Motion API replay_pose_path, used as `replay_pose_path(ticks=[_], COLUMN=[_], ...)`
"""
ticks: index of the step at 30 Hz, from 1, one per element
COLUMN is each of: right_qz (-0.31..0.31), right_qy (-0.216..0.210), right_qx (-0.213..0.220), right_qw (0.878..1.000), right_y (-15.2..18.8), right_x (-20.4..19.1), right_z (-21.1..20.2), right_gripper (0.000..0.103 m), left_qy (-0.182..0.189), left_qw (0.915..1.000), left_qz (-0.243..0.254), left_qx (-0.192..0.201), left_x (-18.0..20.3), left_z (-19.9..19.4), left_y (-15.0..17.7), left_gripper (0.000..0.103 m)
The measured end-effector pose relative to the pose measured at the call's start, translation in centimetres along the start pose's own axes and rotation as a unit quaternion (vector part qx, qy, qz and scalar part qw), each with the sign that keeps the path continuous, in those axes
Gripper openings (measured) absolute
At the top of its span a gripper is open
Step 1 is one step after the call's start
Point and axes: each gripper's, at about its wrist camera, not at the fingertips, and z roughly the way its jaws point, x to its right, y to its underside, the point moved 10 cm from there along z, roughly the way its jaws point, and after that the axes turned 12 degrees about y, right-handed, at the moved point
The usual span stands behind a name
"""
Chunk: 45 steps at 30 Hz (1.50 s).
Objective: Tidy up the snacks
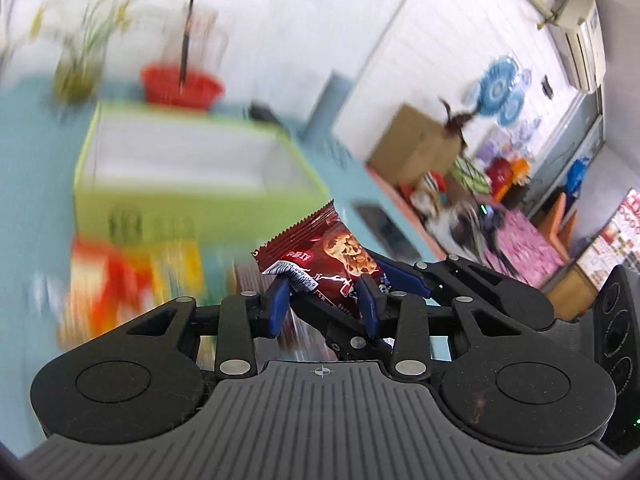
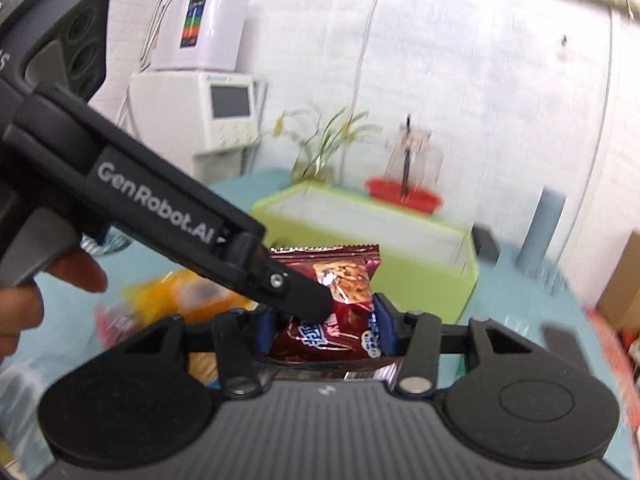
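Right wrist view: both grippers' blue pads (image 2: 385, 330) pinch one red cookie packet (image 2: 340, 320), closed on it.

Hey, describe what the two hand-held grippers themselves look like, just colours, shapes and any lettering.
Both are matte black plastic. The left hand-held gripper has a ribbed grey top plate, two round black discs at its sides, silver pivot pins and blue finger pads. The right hand-held gripper is built alike. White lettering "GenRobot.AI" runs along the left one's side. No cables or sleeves show.

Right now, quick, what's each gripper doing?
Left gripper: shut on the red cookie packet.
Right gripper: shut on the same packet.
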Motion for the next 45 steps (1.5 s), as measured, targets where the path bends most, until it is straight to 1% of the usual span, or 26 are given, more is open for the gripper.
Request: replay_pose_path(ticks=[3,5,7,9,11,13,14,15,17,18,19,20,21,22,23,24,26,30,32,34,36,39,40,42,43,45], right_qz=[0.012,0.02,0.024,0.024,0.027,0.033,0.035,0.041,0.053,0.054,0.054,0.054,0.055,0.06,0.066,0.071,0.083,0.121,0.144,0.167,0.19,0.214,0.213,0.199,0.187,0.171], right_qy=[-0.007,-0.017,-0.026,-0.029,-0.037,-0.038,-0.035,-0.032,-0.03,-0.027,-0.021,-0.013,-0.004,0.004,0.008,0.011,0.025,0.046,0.053,0.061,0.053,0.017,0.015,0.014,0.012,0.003], right_qx=[0.001,-0.012,-0.031,-0.045,-0.06,-0.062,-0.062,-0.056,-0.043,-0.035,-0.025,-0.015,-0.006,0.001,0.006,0.007,0.005,-0.021,-0.048,-0.074,-0.095,-0.119,-0.123,-0.132,-0.135,-0.139], right_qw=[1.0,1.0,0.999,0.998,0.997,0.997,0.997,0.997,0.997,0.998,0.998,0.998,0.998,0.998,0.998,0.997,0.996,0.991,0.987,0.981,0.976,0.969,0.969,0.971,0.973,0.975], right_y=[-2.9,-3.9,-4.1,-3.5,-2.7,-2.2,-2.3,-2.3,-2.7,-2.9,-2.9,-2.8,-2.6,-2.3,-1.9,-1.3,0.5,5.1,8.0,10.9,13.1,15.0,15.3,15.7,15.7,15.6], right_x=[1.5,2.2,2.4,2.5,2.3,2.6,2.8,3.4,4.5,5.0,5.6,6.2,6.9,7.5,8.0,8.5,9.4,10.5,10.6,10.2,9.1,6.9,6.5,5.9,5.5,4.7], right_z=[5.5,9.2,12.6,15.1,17.2,18.2,18.7,18.4,16.8,15.8,14.4,13.1,11.6,10.1,8.6,7.2,4.2,-0.5,-2.2,-3.9,-5.7,-6.9,-6.8,-6.2,-5.7,-4.8], right_gripper=[0.05,0.05,0.05,0.05,0.052,0.058,0.063,0.067,0.068,0.07,0.074,0.075,0.081,0.092,0.095,0.094,0.094,0.094,0.094,0.094,0.094,0.094,0.094,0.093,0.086,0.078], left_qy=[-0.029,-0.047,-0.054,-0.053,-0.055,-0.067,-0.073,-0.074,-0.074,-0.07,-0.067,-0.064,-0.061,-0.058,-0.052,-0.039,-0.02,0.018,0.037,0.048,0.06,0.069,0.069,0.055,0.052,0.03], left_qw=[0.9995,0.9989,0.9983,0.9976,0.9971,0.9967,0.9964,0.9964,0.9967,0.997,0.9972,0.9975,0.9979,0.998,0.9984,0.9989,0.9996,0.9998,0.9987,0.9969,0.9936,0.9884,0.9874,0.9876,0.9881,0.9888], left_qz=[0.005,-0.002,-0.02,-0.042,-0.048,-0.044,-0.043,-0.041,-0.035,-0.031,-0.029,-0.024,-0.017,-0.011,-0.008,-0.002,0.003,0.002,-0.007,-0.022,-0.037,-0.062,-0.063,-0.059,-0.052,-0.042], left_qx=[0.008,0.004,-0.005,-0.014,-0.02,-0.015,-0.011,-0.004,0.004,0.01,0.014,0.015,0.017,0.021,0.024,0.024,0.022,-0.009,-0.034,-0.059,-0.088,-0.12,-0.128,-0.134,-0.135,-0.14], left_x=[-2.5,-4.7,-7.1,-9.3,-11.0,-12.2,-12.5,-12.6,-12.3,-11.8,-11.2,-10.5,-9.6,-8.7,-7.8,-6.6,-4.7,-1.2,0.1,1.0,1.6,2.0,2.0,2.0,2.0,1.7], left_z=[2.7,4.7,6.6,8.3,9.8,10.5,10.4,10.1,9.2,8.5,7.8,7.3,6.7,6.1,5.5,5.1,4.6,5.0,5.6,6.1,6.6,7.2,7.5,8.1,8.4,9.0], left_y=[-5.0,-7.2,-8.2,-8.6,-8.7,-8.9,-8.9,-8.9,-8.9,-8.8,-8.6,-8.3,-8.0,-7.6,-7.1,-6.5,-5.0,-0.4,2.6,5.6,8.5,11.3,11.8,12.2,12.3,12.4], left_gripper=[0.018,0.018,0.018,0.018,0.019,0.033,0.044,0.049,0.051,0.054,0.055,0.055,0.057,0.057,0.058,0.061,0.062,0.063,0.062,0.062,0.058,0.05,0.05,0.046,0.045,0.035])
